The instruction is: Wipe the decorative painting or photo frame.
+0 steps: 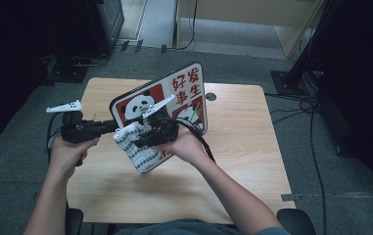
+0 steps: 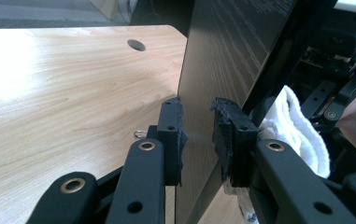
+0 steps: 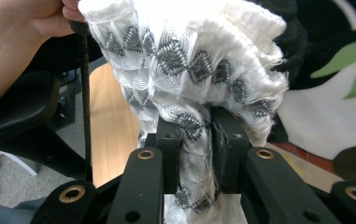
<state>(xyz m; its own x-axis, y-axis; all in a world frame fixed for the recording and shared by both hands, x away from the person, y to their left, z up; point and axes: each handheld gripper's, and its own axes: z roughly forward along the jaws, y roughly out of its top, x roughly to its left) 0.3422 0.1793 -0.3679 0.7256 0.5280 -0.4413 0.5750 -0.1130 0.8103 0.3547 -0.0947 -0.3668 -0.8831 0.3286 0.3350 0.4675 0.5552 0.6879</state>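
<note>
The wooden table (image 1: 233, 161) lies below everything. Above it the panda-print board (image 1: 184, 88) stands on edge, tilted, its long axis running from the person up and away to the right. The left gripper (image 2: 198, 135) pinches the board's near edge, the thin panel between its pads. The right gripper (image 3: 202, 140), pressed together on a white patterned cloth (image 3: 189, 60), holds the cloth against the printed face, just beside the left jaws.

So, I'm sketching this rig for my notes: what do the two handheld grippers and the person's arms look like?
Both the left gripper and the right gripper are black, with linkage arms pinned by brass-ringed rivets and fuzzy black pads. Each carries a white three-cornered plate with dark dots. A black cable trails from the right one. The forearms are bare.
</note>
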